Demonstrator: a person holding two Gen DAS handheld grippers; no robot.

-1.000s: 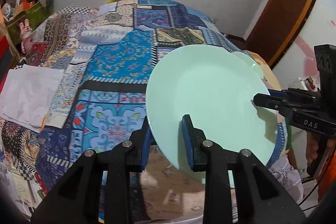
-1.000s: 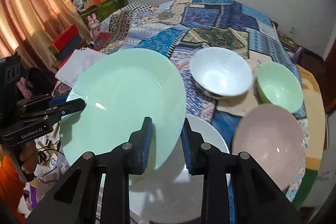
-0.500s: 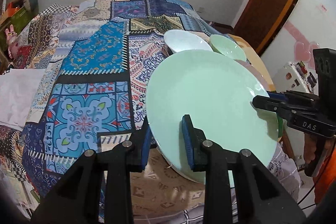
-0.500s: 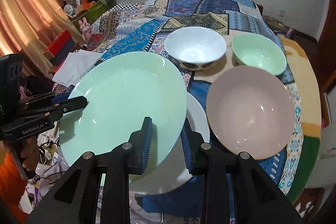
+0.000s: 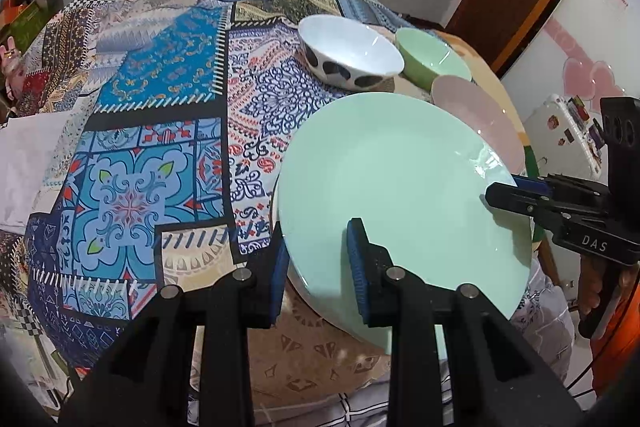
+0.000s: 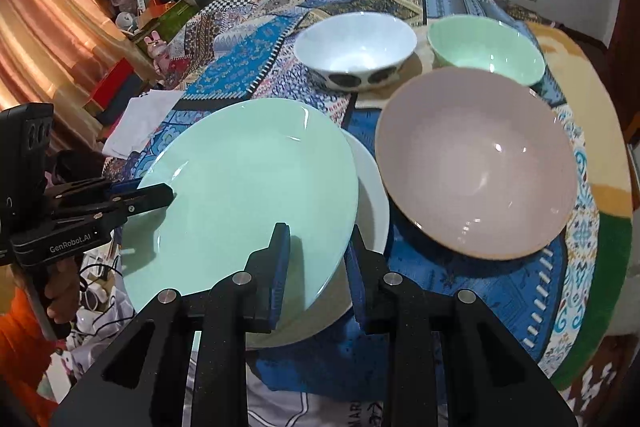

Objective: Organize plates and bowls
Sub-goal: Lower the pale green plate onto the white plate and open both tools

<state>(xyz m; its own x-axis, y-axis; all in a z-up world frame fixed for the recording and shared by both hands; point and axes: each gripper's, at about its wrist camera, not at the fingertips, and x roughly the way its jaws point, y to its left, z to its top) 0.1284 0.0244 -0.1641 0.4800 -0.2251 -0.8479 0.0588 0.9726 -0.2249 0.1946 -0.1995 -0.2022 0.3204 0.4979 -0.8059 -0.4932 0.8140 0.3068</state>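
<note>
I've got the green plate [image 5: 404,187] pinched by both tongs at once: my left tongs [image 5: 316,259] are closed on its near-left rim, one blue pad [image 5: 356,255] on the top face and the other under the edge. My right tongs [image 6: 318,259] grip the opposite rim the same way, one finger over the plate, one below it. In the left view I see the right tongs coming in from the right side, tips on the rim; in the right view the left tongs reach in from the left.

The plate sits tilted, over a white plate [image 6: 370,195] that lies on the worktop [image 5: 132,155] just beyond my right tongs; I can't tell if the two touch. Only a sliver of white shows past the green edge.

Ahead and right of my right tongs lies the pink plate [image 6: 476,163], flat on the patchwork cloth, just beside the white one. Further ahead stand two bowls side by side: the white bowl [image 6: 356,47] with dark spots, and the green bowl [image 6: 486,47] to its right, close behind the pink plate.

Far off my left tongs' left side a white cloth [image 5: 24,163] lies at the worktop edge
</note>
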